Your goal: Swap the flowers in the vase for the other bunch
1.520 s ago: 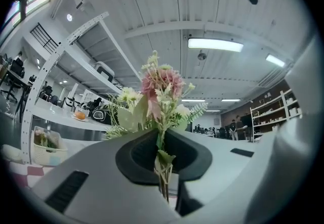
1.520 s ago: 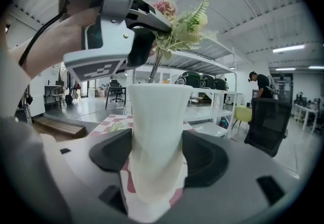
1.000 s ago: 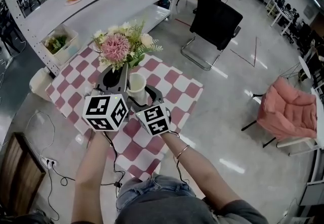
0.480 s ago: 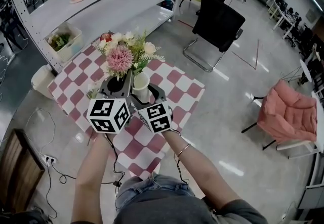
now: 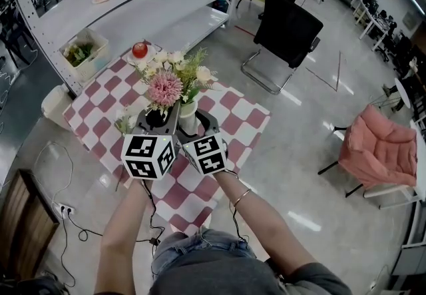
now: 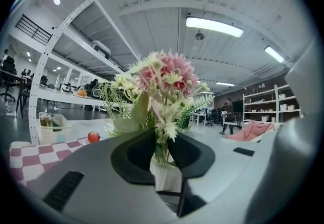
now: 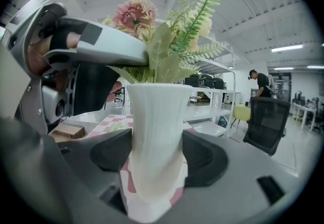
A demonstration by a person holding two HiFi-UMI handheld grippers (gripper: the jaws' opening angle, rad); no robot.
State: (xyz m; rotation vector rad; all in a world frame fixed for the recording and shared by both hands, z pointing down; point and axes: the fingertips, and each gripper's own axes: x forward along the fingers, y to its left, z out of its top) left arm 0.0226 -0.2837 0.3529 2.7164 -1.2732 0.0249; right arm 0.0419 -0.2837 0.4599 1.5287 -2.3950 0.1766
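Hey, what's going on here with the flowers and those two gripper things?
A person stands at a checked table with a gripper in each hand. The right gripper is clamped on the white vase, keeping it upright. The left gripper has the stems of the pink and white flower bunch between its jaws, which have just been opening, so it seems to be releasing the bunch into the vase. What looks like another bunch lies on the cloth nearby.

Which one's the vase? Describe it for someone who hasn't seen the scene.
On the red-and-white checkered table, look between the right gripper's jaws. The vase is tall, white and ribbed, with a pink-flowered bunch standing in it; the apple and other bunch nearby lie low.
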